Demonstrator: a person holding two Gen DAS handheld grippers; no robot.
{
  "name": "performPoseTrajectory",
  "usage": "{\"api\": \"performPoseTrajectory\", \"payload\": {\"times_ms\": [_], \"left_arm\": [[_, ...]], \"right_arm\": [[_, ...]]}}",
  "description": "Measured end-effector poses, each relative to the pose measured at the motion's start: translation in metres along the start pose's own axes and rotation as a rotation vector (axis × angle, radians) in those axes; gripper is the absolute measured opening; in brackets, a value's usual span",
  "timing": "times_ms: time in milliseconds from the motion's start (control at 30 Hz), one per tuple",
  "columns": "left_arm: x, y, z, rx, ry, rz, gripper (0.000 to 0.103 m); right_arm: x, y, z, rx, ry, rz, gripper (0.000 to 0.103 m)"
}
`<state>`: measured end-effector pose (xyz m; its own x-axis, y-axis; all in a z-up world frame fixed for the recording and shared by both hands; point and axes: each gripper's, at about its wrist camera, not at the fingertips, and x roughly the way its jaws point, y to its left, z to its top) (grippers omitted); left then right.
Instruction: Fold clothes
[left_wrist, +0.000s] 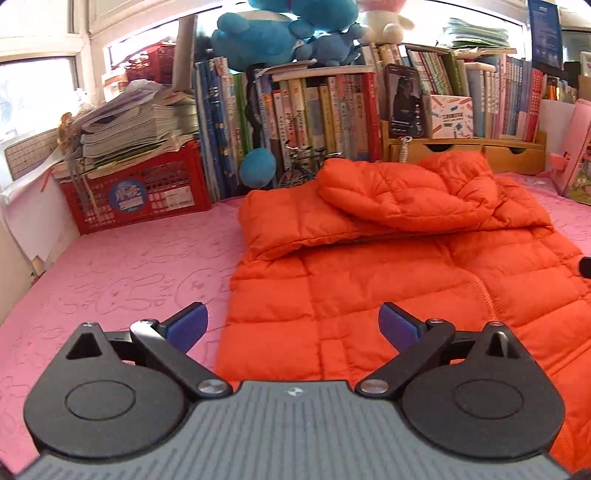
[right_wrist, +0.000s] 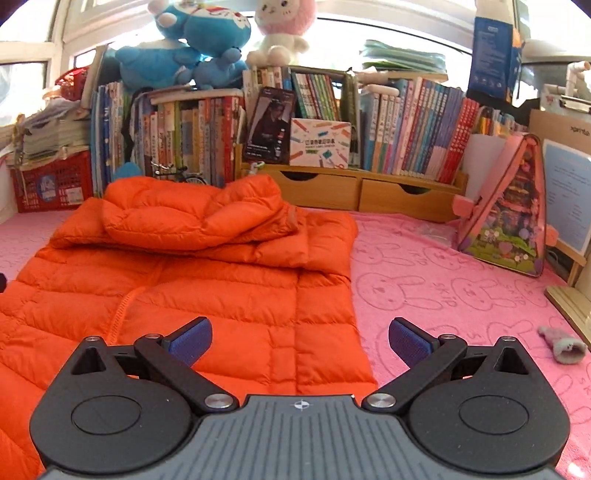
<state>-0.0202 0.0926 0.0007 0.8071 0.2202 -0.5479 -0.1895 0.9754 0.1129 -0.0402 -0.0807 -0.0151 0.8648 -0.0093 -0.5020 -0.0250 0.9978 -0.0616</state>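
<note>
An orange quilted down jacket (left_wrist: 388, 280) lies flat on the pink bunny-print blanket (left_wrist: 122, 280), its sleeves and hood folded over the upper part. It also shows in the right wrist view (right_wrist: 207, 280). My left gripper (left_wrist: 293, 325) is open and empty, hovering over the jacket's near left edge. My right gripper (right_wrist: 300, 341) is open and empty, hovering over the jacket's near right edge. The blanket (right_wrist: 461, 295) shows bare to the right of the jacket.
A red crate (left_wrist: 140, 192) with stacked papers stands back left. Rows of books (right_wrist: 406, 125) on wooden drawers (right_wrist: 362, 192) line the back, with plush toys (right_wrist: 192, 40) on top. A pink bag (right_wrist: 509, 214) and a small grey sock (right_wrist: 563, 345) lie right.
</note>
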Motion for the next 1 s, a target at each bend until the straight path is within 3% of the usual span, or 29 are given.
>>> {"api": "performPoseTrajectory", "payload": {"times_ms": [133, 267, 367, 533, 733, 1000], "left_arm": [[0.039, -0.025, 0.004, 0.017, 0.088, -0.020, 0.100], [0.066, -0.025, -0.008, 0.016, 0.159, -0.002, 0.102], [0.067, -0.013, -0.015, 0.000, 0.161, 0.011, 0.103], [0.065, 0.011, -0.021, -0.001, 0.152, 0.053, 0.103], [0.066, 0.034, -0.025, -0.091, 0.176, -0.006, 0.103], [0.052, 0.028, -0.032, -0.009, 0.113, 0.114, 0.103]], "right_arm": [[0.031, 0.038, 0.008, -0.085, 0.033, 0.063, 0.103], [0.054, 0.056, -0.004, -0.142, 0.096, 0.074, 0.103], [0.064, 0.047, -0.012, -0.105, 0.126, 0.099, 0.103], [0.067, 0.028, -0.017, -0.079, 0.146, 0.044, 0.103], [0.069, -0.011, -0.023, 0.006, 0.168, -0.044, 0.103], [0.067, -0.032, -0.028, 0.065, 0.175, -0.111, 0.103]]}}
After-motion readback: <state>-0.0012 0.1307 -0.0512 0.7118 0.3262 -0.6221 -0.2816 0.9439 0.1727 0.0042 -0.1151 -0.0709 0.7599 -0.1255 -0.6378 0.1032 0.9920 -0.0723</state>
